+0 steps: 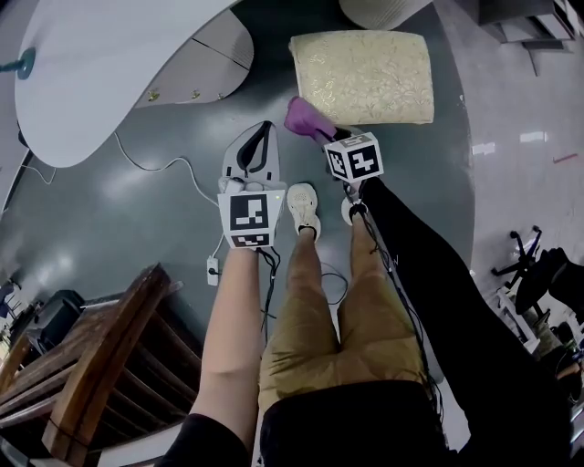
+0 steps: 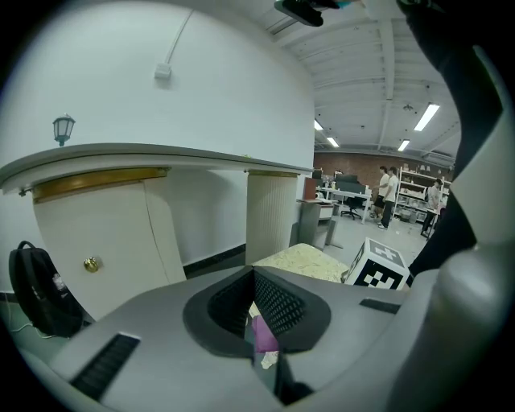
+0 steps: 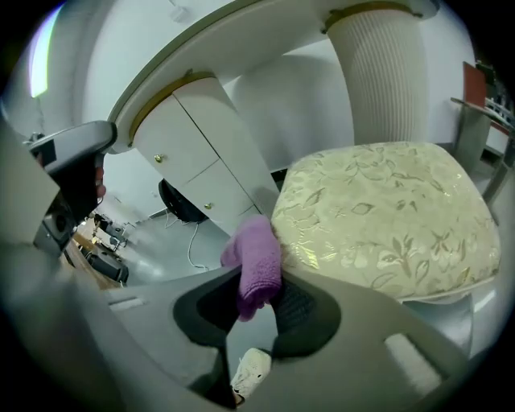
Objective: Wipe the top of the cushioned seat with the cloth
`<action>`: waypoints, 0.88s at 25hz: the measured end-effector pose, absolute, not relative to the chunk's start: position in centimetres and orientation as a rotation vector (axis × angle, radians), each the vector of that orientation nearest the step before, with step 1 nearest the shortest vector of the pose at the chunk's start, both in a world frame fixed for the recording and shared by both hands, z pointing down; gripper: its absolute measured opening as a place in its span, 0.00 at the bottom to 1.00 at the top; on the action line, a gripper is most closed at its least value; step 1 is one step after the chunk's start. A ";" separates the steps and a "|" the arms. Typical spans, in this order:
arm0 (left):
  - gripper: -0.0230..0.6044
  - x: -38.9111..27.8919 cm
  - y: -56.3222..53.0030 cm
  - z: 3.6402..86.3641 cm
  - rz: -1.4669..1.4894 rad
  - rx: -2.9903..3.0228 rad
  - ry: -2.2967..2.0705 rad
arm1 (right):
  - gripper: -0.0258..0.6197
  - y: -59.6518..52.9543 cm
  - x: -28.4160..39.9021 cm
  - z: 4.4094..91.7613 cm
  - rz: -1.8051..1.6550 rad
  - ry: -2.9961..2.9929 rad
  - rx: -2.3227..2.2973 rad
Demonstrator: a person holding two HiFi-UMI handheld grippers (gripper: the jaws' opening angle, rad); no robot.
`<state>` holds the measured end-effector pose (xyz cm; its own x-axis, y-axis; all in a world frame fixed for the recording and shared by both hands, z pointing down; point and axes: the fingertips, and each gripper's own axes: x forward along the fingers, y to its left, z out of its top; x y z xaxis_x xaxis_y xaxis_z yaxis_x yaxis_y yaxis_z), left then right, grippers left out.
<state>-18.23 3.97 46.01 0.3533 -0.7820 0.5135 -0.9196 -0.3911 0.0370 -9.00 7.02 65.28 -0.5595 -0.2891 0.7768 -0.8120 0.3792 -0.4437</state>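
Observation:
The cushioned seat (image 1: 362, 77) has a pale gold floral cover and stands on the grey floor ahead of me. My right gripper (image 1: 321, 130) is shut on a purple cloth (image 1: 306, 117), held just off the seat's near left corner. In the right gripper view the cloth (image 3: 256, 269) hangs from between the pads, beside the seat (image 3: 386, 213). My left gripper (image 1: 262, 137) hovers left of the cloth, shut with nothing in it. The left gripper view shows the seat (image 2: 310, 259) beyond its touching tips, and a strip of cloth (image 2: 264, 334) below them.
A white curved desk (image 1: 100, 64) with a cabinet (image 1: 205, 59) fills the upper left, a ribbed column (image 1: 383, 11) stands behind the seat. A wooden chair (image 1: 100, 365) is at lower left. A cable (image 1: 173, 169) crosses the floor. The person's shoes (image 1: 303, 208) stand close below the grippers.

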 end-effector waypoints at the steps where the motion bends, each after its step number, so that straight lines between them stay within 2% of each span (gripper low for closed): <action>1: 0.04 -18.1 3.9 46.0 0.604 2.302 -1.502 | 0.16 6.8 -8.3 65.2 1.121 -2.040 0.961; 10: 0.04 -14.6 2.4 46.1 0.604 2.350 -1.440 | 0.16 4.6 1.0 65.1 1.091 -1.949 1.187; 22: 0.04 -7.5 -0.4 45.6 0.632 2.419 -1.362 | 0.16 3.9 18.8 65.4 1.064 -1.736 1.455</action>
<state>-7.52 -0.37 45.60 0.4559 -0.7309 0.5078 -0.8597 -0.5093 0.0389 18.84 3.87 65.40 -0.1930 -0.4738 0.8592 -0.9807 0.0647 -0.1846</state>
